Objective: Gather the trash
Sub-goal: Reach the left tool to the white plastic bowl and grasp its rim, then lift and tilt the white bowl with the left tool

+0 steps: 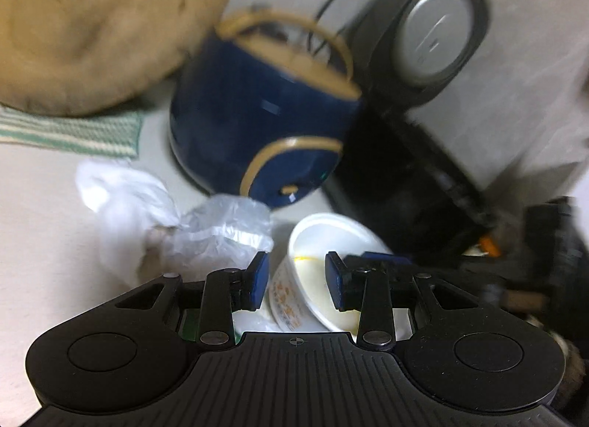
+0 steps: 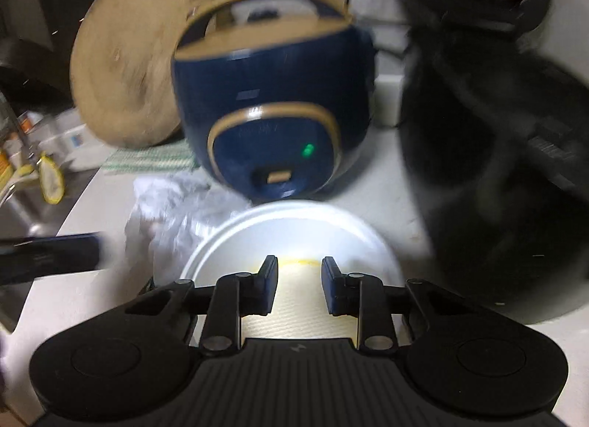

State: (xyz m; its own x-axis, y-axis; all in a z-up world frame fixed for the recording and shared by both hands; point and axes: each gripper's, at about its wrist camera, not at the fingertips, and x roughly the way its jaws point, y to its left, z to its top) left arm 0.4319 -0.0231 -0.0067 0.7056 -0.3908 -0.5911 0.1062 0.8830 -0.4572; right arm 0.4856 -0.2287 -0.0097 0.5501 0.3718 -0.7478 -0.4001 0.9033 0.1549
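A white foam cup (image 1: 331, 235) with orange print on its side stands tilted on the pale counter, empty but for a yellow stain. My left gripper (image 1: 296, 278) hovers just before it, blue pads apart, the cup's left wall showing in the gap. The pads do not press on it. My right gripper (image 2: 300, 281) looks down into the same cup (image 2: 294, 228), its pads apart over the ribbed bottom. A crumpled clear plastic bag (image 1: 221, 228) (image 2: 165, 213) and white paper (image 1: 121, 198) lie left of the cup.
A navy rice cooker (image 1: 265, 114) (image 2: 272, 103) with tan trim stands right behind the trash. Left of it a round wooden board (image 1: 92, 29) (image 2: 129, 70) leans over a green striped cloth (image 1: 73, 132). Black appliances (image 1: 434, 36) (image 2: 497, 169) crowd the right. A sink (image 2: 22, 206) lies left.
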